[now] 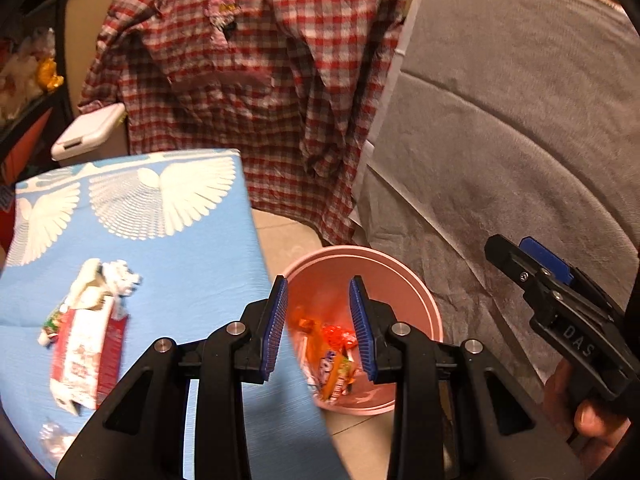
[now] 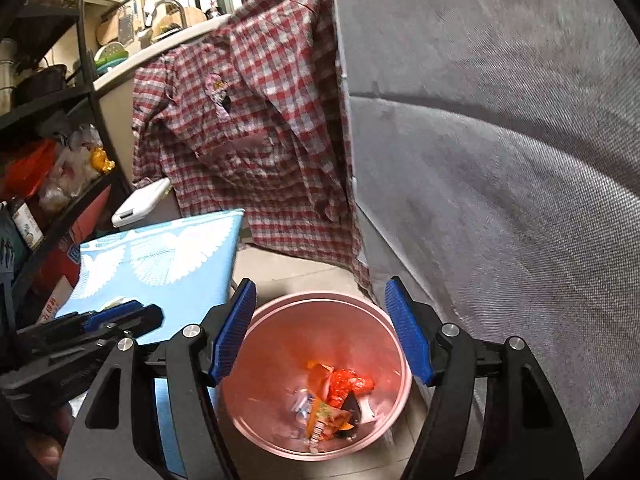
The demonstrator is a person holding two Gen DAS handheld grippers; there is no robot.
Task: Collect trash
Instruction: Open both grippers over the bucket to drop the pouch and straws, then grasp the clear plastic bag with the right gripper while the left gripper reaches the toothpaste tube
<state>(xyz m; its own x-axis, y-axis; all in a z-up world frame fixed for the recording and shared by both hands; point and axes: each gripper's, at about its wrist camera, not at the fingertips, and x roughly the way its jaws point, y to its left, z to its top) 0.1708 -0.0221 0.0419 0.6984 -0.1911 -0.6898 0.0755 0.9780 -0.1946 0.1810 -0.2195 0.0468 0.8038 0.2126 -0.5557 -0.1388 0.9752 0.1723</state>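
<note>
A grey cover [image 2: 500, 160] rises to the right of both pairs of jaws, a checked shirt [image 1: 256, 80] hanging ahead. Left of them lies the blue table [image 1: 168, 240] with a red-and-white carton [image 1: 86, 344] and crumpled paper [image 1: 108, 280]. Below both, the pink bin [image 2: 280, 432] holds wrappers [image 2: 332, 400]. The left gripper [image 1: 319, 330] is partly open, the right gripper [image 2: 322, 330] wider; both are empty.

Blue cloth-covered table [image 1: 168, 248], white wing print: torn red/white carton [image 1: 86, 344] near left, clear wrapper [image 1: 54, 438] at near edge. Tile floor [image 1: 280, 236]: pink bin [image 1: 420, 292] just right of table.
</note>
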